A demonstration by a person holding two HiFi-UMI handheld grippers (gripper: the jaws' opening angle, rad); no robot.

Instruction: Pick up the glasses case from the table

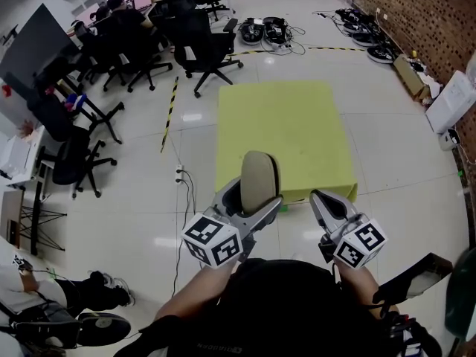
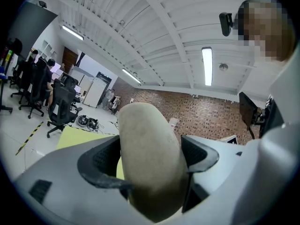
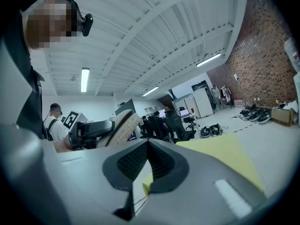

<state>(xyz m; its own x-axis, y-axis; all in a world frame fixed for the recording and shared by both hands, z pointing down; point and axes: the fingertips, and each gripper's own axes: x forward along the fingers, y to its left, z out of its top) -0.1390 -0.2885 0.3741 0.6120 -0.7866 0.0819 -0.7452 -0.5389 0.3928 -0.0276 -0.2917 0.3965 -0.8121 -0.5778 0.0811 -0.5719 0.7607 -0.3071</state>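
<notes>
The glasses case (image 1: 258, 178) is a beige oval pouch standing upright, lifted off the yellow-green table (image 1: 282, 121). My left gripper (image 1: 253, 201) is shut on its lower half, held near the table's front edge and close to my body. In the left gripper view the glasses case (image 2: 149, 158) fills the gap between the two dark pads (image 2: 99, 163) of my left gripper (image 2: 151, 162). My right gripper (image 1: 329, 201) hovers to the right of it, shut with nothing held. In the right gripper view my right gripper (image 3: 147, 165) has its jaws pressed together, and the glasses case (image 3: 119, 128) shows at the left.
The table top (image 3: 220, 153) bears nothing. Black office chairs (image 1: 201, 43) stand behind and left of it. Cables and gear (image 1: 271, 28) lie on the floor by the brick wall (image 1: 431, 13). A socket strip (image 1: 179, 174) sits left of the table. A seated person's leg (image 1: 82, 296) is at the lower left.
</notes>
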